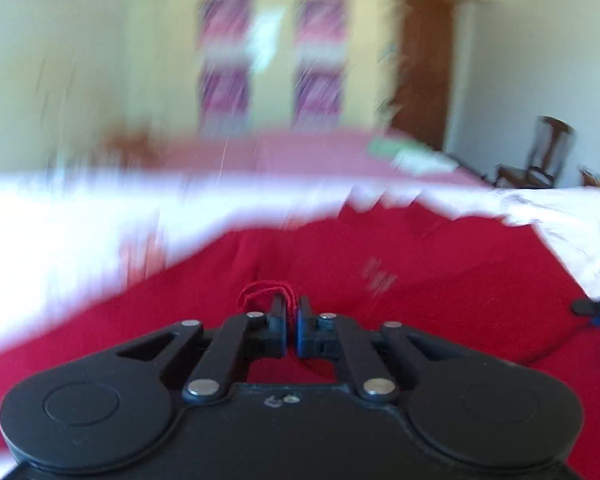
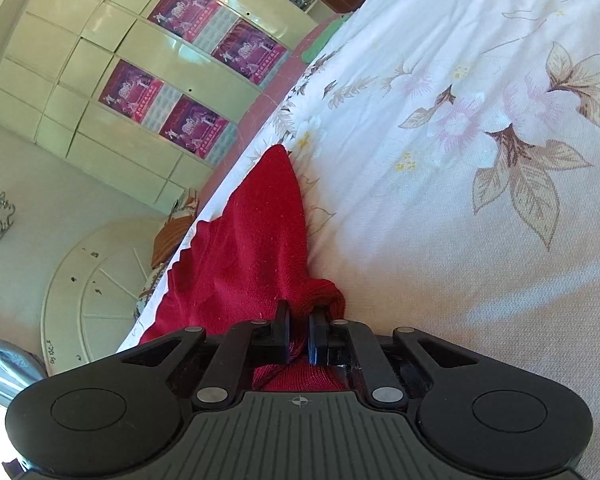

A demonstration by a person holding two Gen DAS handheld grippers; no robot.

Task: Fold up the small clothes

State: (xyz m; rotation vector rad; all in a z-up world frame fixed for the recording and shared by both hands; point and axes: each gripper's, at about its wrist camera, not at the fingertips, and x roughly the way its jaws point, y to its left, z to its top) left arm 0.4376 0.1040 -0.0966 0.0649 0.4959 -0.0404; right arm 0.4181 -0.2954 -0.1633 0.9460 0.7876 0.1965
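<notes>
A red knitted garment [image 1: 380, 264] lies spread over a bed; the left wrist view is motion-blurred. My left gripper [image 1: 292, 308] is shut on the garment's edge, with a loop of red yarn [image 1: 260, 290] sticking up beside the fingers. In the right wrist view the same red garment [image 2: 256, 240] stretches away from my right gripper [image 2: 299, 316], which is shut on a bunched fold of it just above the floral sheet [image 2: 460, 140]. The other gripper shows at the right edge of the left wrist view [image 1: 598, 312].
The bed has a white floral sheet [image 1: 60, 232] and a pink cover [image 1: 300, 152] behind. A cream wardrobe with purple posters [image 2: 188, 80] stands beyond the bed. A wooden chair [image 1: 540, 156] and a brown door [image 1: 424, 64] are at the right.
</notes>
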